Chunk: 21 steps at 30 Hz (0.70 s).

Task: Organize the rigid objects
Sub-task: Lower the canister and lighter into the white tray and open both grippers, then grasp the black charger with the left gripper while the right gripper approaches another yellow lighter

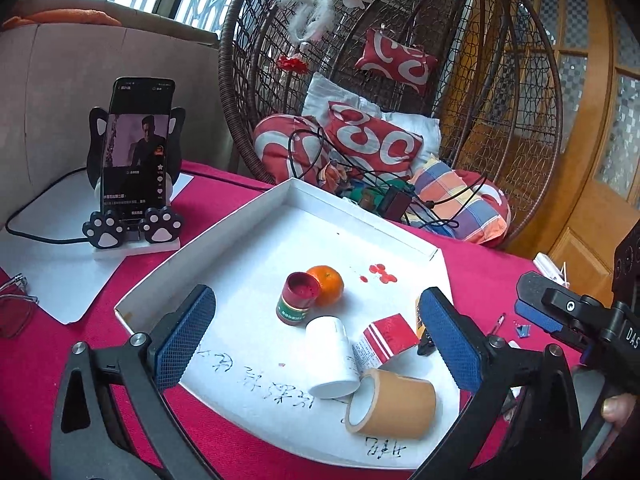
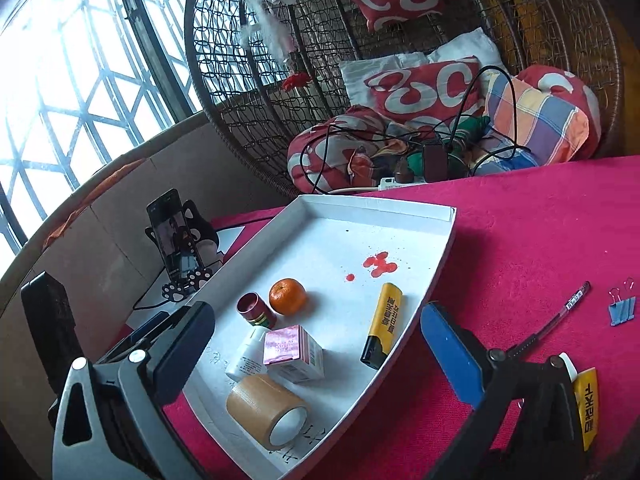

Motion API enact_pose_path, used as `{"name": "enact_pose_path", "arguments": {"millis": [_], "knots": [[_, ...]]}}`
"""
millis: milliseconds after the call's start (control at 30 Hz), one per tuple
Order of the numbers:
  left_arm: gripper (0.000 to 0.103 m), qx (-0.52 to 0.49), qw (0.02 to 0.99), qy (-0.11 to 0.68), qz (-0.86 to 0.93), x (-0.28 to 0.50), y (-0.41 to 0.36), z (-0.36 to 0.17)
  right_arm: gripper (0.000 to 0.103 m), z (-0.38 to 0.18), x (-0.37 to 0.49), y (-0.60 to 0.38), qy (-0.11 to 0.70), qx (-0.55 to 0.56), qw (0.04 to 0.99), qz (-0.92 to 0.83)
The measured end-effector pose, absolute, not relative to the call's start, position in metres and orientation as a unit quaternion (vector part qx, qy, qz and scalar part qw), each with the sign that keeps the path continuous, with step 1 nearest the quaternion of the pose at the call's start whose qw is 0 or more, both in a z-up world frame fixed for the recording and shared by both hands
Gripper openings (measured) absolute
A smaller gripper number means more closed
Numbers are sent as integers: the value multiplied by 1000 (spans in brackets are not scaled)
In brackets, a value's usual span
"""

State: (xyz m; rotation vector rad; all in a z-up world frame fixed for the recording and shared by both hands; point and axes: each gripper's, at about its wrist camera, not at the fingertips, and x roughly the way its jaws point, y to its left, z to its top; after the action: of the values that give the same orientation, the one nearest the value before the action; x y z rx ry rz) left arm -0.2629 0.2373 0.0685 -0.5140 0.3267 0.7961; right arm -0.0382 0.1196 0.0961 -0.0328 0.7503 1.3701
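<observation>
A white tray [image 1: 248,240] [image 2: 436,264] lies on the red tablecloth. In it are an orange [image 1: 327,285] [image 2: 287,297], a red-capped bottle [image 1: 298,298] [image 2: 254,309], a white bottle [image 1: 332,356] [image 2: 246,356], a red-and-white box [image 1: 388,338] [image 2: 294,354], a brown tape roll [image 1: 394,404] [image 2: 266,408] and a yellow highlighter [image 2: 382,326]. My left gripper [image 1: 316,340] is open and empty over the tray's near part. My right gripper [image 2: 316,348] is open and empty, its fingers astride the tray's near corner; it also shows in the left wrist view [image 1: 540,312].
On the cloth right of the tray lie a pen [image 2: 560,316], blue binder clips [image 2: 622,308] and another yellow highlighter [image 2: 588,404]. A phone on a cat-paw stand [image 1: 134,168] stands left of the tray. A wicker hanging chair [image 1: 400,80] with cushions and cables is behind.
</observation>
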Motion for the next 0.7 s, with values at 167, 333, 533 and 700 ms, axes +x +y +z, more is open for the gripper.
{"name": "enact_pose_path", "arguments": {"millis": [167,333,533,700], "knots": [[103,-210,899,157,350,-251,206,81,103,111,-16,76,307,36,741,596],[103,-181,923,180,290,-222,169,84,103,125,14,27,270,77,784,553],[103,-141,936,251,204,-173,123,69,103,113,52,-24,271,106,819,495],[103,-117,925,332,143,-133,96,45,103,83,81,-50,312,139,822,456]]}}
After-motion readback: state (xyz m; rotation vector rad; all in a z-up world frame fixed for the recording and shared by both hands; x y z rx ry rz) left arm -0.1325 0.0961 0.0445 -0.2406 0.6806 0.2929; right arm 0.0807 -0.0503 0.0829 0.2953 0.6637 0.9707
